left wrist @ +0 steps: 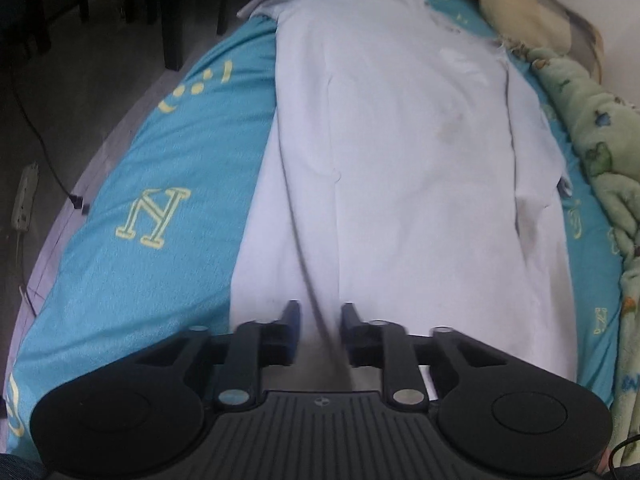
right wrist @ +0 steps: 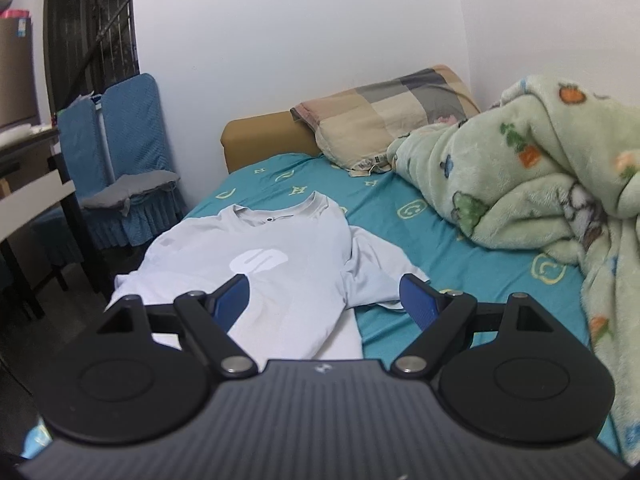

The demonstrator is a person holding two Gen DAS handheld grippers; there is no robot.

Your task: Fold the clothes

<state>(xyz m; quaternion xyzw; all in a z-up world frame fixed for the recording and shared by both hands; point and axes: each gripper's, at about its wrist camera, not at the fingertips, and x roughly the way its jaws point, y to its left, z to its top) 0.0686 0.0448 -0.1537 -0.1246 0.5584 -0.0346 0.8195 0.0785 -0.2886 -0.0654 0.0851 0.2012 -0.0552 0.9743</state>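
Observation:
A white T-shirt (right wrist: 280, 256) lies face up on the teal bed sheet (right wrist: 420, 240), collar toward the pillow, a pale logo on its chest. In the left wrist view the T-shirt (left wrist: 400, 160) stretches away from its hem. My left gripper (left wrist: 321, 312) is at the hem with its fingers drawn close, and a long crease of cloth runs into the narrow gap between them. My right gripper (right wrist: 324, 292) hovers above the shirt's lower right side, wide open, with nothing between its fingers. One sleeve (right wrist: 380, 268) lies spread to the right.
A green fleece blanket (right wrist: 540, 184) is heaped along the bed's right side, with a checked pillow (right wrist: 392, 120) at the head. Left of the bed are a blue-covered chair (right wrist: 116, 152) and a table edge (right wrist: 32, 196). A power strip (left wrist: 25, 196) and cable lie on the floor.

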